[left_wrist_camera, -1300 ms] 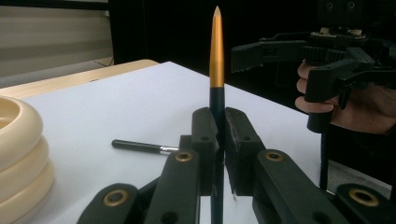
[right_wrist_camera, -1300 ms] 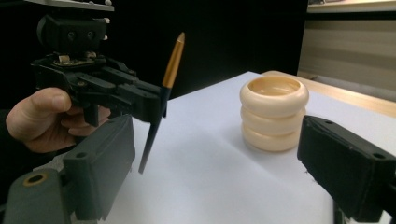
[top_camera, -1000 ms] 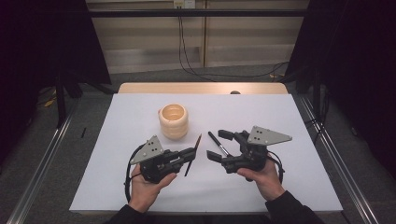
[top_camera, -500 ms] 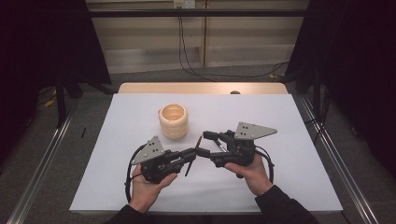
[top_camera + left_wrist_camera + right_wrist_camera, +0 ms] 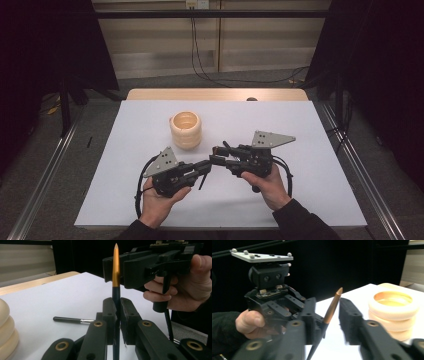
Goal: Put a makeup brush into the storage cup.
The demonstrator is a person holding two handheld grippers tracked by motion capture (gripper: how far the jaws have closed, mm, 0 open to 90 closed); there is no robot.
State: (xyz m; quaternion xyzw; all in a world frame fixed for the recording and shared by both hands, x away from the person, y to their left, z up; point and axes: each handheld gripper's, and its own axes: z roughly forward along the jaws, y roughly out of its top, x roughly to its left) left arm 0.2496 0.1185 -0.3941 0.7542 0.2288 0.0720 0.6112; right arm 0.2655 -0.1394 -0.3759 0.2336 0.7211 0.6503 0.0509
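My left gripper [image 5: 207, 165] [image 5: 116, 308] is shut on a slim brush [image 5: 115, 272] [image 5: 332, 306] with a dark handle and a pointed gold end; the brush stands upright between its pads. My right gripper [image 5: 216, 159] [image 5: 329, 312] faces it tip to tip. Its jaws have just been closing and now stand on either side of the gold end, with a gap still showing on one side. A cream ribbed cup [image 5: 185, 130] [image 5: 393, 307] stands on the white table [image 5: 300, 125] just behind the two grippers.
A second brush [image 5: 72, 320], with a black handle and a silver ferrule, lies flat on the table beyond my left gripper. The table's wooden far edge [image 5: 215, 94] runs behind the cup. Dark curtains and metal rails flank the table.
My right gripper has moved left to meet the left one, and its jaws have narrowed around the brush's gold end. The left gripper has kept still with the brush in it.
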